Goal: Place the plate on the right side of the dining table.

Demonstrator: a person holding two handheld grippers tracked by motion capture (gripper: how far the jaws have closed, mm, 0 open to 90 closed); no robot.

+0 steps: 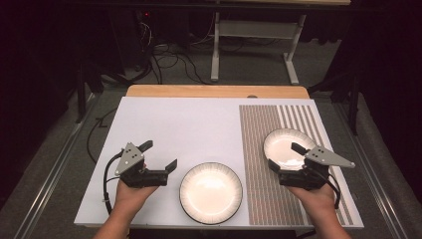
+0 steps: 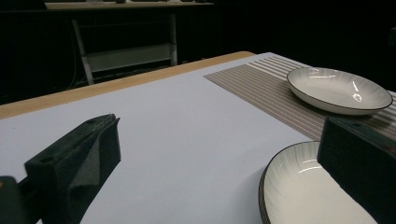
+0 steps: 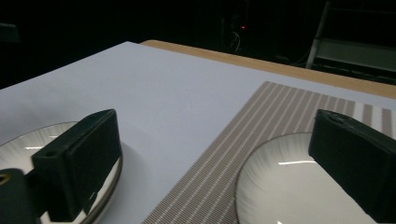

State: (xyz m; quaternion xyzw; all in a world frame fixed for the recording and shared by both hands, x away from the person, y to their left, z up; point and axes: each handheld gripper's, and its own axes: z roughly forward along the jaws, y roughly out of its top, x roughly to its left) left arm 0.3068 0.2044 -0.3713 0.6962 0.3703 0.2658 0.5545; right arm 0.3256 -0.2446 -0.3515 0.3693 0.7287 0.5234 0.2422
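Two white plates with dark rims are on the table. One plate [image 1: 211,193] [image 2: 303,191] [image 3: 28,149] rests on the white surface near the front edge. The other plate [image 1: 288,144] [image 2: 338,88] [image 3: 280,186] lies on the striped brown placemat [image 1: 268,189] [image 2: 261,88] [image 3: 233,154]. My left gripper [image 1: 159,155] [image 2: 219,177] stands open just left of the front plate, with nothing between its jaws. My right gripper [image 1: 286,157] [image 3: 217,172] is open at the near edge of the placemat plate; its pads press on nothing.
The white table top [image 1: 174,124] has a wooden strip [image 1: 214,91] along its far edge. Beyond it stand a metal frame [image 1: 254,45] and loose cables [image 1: 169,59] on the dark floor.
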